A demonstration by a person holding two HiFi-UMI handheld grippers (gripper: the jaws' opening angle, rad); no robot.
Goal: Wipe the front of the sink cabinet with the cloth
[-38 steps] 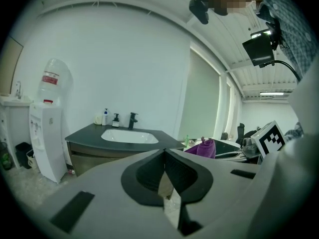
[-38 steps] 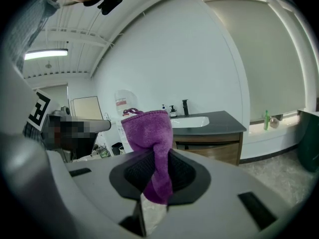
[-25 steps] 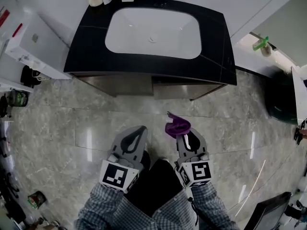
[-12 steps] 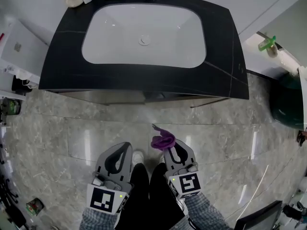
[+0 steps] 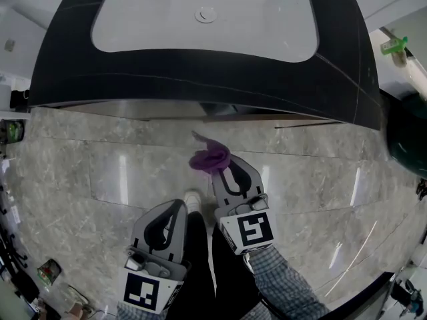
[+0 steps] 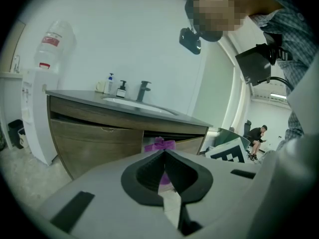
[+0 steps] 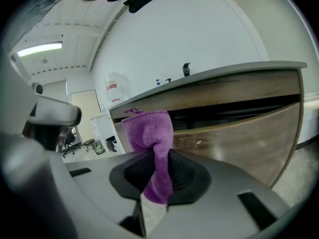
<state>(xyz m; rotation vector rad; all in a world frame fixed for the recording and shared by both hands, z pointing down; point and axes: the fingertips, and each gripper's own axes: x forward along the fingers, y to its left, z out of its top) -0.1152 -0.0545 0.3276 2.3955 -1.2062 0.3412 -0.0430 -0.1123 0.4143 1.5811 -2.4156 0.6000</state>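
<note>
The sink cabinet's wooden front (image 7: 234, 128) runs under a black countertop (image 5: 200, 79) with a white basin (image 5: 200, 19). In the head view it shows only as a thin strip (image 5: 160, 111) below the counter's edge. My right gripper (image 5: 215, 167) is shut on a bunched purple cloth (image 5: 209, 157), held a short way in front of the cabinet and apart from it. The cloth (image 7: 149, 133) sticks up out of the right gripper (image 7: 157, 156). My left gripper (image 5: 181, 204) is shut with nothing in it, lower and further back; in its view the left gripper (image 6: 163, 152) faces the drawers (image 6: 94, 141).
A white water dispenser (image 6: 36, 108) stands left of the cabinet. A faucet (image 6: 143, 90) and soap bottles (image 6: 109, 82) sit on the counter. A dark green bin (image 5: 408, 135) stands at the right. My legs and a shoe (image 5: 193, 202) are between the grippers, on marble floor (image 5: 100, 179).
The view has closed in on the sink. My right gripper has moved forward and up toward the cabinet with the cloth; the left gripper has stayed low and fallen behind.
</note>
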